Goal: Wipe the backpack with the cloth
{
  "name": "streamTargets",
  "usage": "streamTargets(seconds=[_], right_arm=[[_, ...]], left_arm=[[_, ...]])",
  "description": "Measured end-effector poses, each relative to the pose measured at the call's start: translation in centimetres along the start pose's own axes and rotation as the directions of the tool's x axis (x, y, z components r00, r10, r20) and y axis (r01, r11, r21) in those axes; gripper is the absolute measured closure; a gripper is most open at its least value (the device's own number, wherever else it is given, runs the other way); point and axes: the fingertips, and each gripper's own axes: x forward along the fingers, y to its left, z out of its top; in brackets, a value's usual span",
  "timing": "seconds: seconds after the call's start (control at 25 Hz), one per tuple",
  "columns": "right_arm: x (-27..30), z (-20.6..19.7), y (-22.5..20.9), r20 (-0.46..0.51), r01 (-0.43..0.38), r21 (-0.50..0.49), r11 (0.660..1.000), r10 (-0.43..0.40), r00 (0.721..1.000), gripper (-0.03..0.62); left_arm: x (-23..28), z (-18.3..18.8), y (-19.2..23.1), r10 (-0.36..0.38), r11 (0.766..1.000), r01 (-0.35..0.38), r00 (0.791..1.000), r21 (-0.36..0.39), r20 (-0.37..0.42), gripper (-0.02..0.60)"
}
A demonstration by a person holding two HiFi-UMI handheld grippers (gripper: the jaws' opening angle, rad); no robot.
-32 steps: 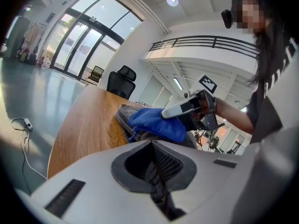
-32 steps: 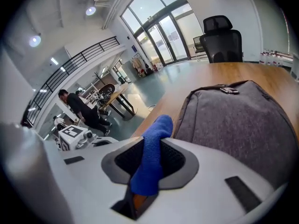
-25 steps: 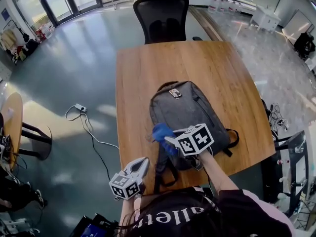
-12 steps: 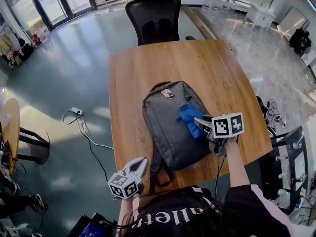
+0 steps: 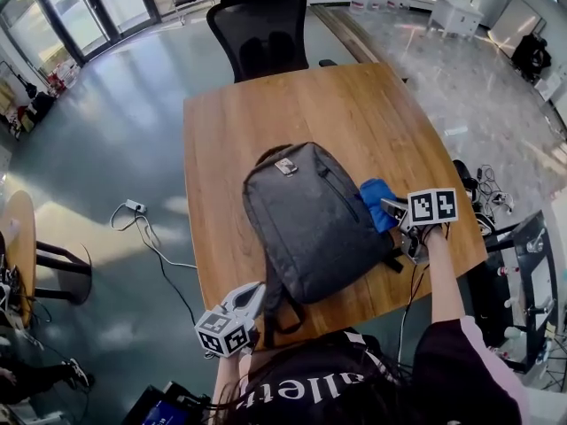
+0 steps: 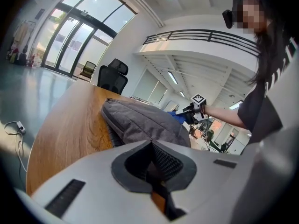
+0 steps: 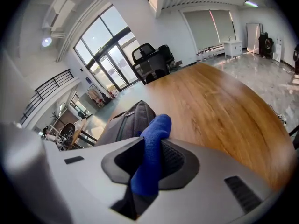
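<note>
Grey backpack (image 5: 310, 220) lies flat (blue cloth (image 5: 376, 204) beside).

Grey backpack (image 5: 310, 224) lying flat on the wooden surface (image 5: 230, 131), front up, handle end toward the far side, straps trailing at the near edge. Blue cloth (image 5: 377, 204), bunched, pinched between the fingers of the right gripper (image 5: 396, 209), just beside the backpack's right side.

The left gripper (image 6: 152, 149) filled the bottom of the frame, its jaws closed together with nothing between them. Beyond it, at centre, the grey backpack (image 6: 140, 120) lay on the wooden table (image 6: 70, 125). Right of centre, the right gripper (image 6: 183, 112) held the blue cloth (image 6: 176, 115) by the backpack's far side. A chair (image 6: 112, 78) stood at upper left.
</note>
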Motion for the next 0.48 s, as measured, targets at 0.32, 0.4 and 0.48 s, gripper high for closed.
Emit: streamTargets(seconds=[0.32, 0.4, 0.48], right_arm=[[-1.0, -0.2, -0.9, 0.044, 0.006, 0.01, 1.0, -0.006, 0.999, 0.499], [-2.0, 0.2, 1.8, 0.08, -0.021, -0.046, 0.999, 0.025, 0.997, 0.499], [-2.9, 0.1, 5.5, 0.11, -0.067, -0.106, 0.992, 0.079, 0.991, 0.499]], left_arm=[[-0.3, 0.0, -0.4, 0.014, 1.0, -0.014, 1.0, 0.009, -0.007, 0.581], [-0.4, 0.0, -0.5, 0.018, 1.0, -0.018, 1.0, 0.01, -0.006, 0.581], [-0.4, -0.2, -0.5, 0.02, 1.0, -0.02, 1.0, 0.01, -0.005, 0.581]])
